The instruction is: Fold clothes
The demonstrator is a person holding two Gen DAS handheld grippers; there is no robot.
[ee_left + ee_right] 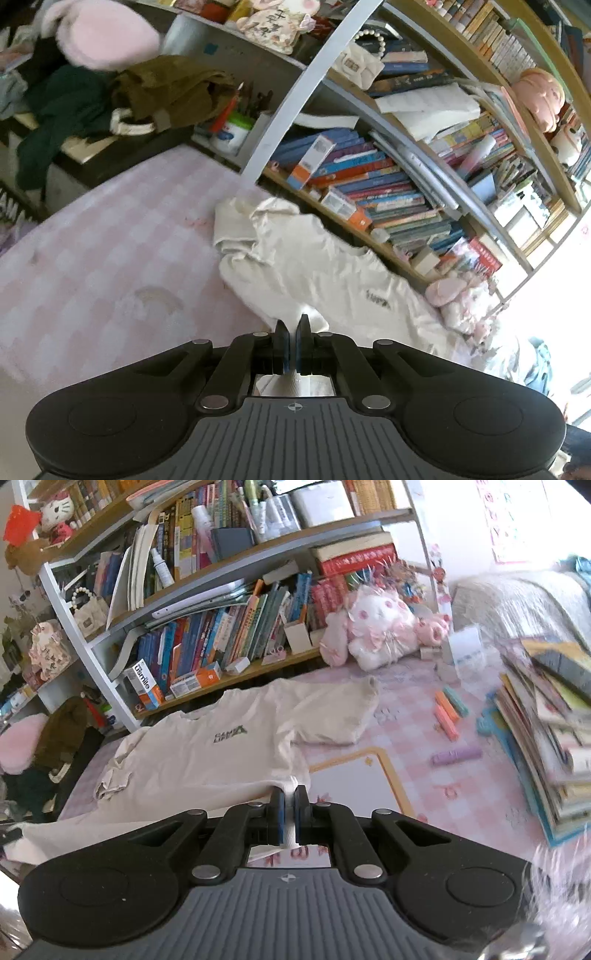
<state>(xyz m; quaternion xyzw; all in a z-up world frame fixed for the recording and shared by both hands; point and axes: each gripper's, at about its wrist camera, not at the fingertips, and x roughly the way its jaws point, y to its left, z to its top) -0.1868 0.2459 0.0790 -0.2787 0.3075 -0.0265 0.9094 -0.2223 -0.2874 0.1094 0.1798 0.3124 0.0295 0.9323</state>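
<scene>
A cream long-sleeved shirt (207, 753) with a small dark chest logo lies face up on the pink checked bed cover (424, 738), its collar toward the bookshelf. It also shows in the left wrist view (325, 273). My right gripper (290, 797) is shut on the shirt's bottom hem at one corner, with cloth pinched between the pads. My left gripper (291, 325) is shut on the hem at the other corner. One sleeve (332, 709) lies spread to the right. The other sleeve (240, 229) is crumpled.
A packed bookshelf (221, 635) runs along the far side of the bed. A pink plush toy (380, 627), several pens (450, 716), a framed board (362, 779) and a stack of books (546, 723) lie at the right. Dark clothes (74, 107) pile on a desk.
</scene>
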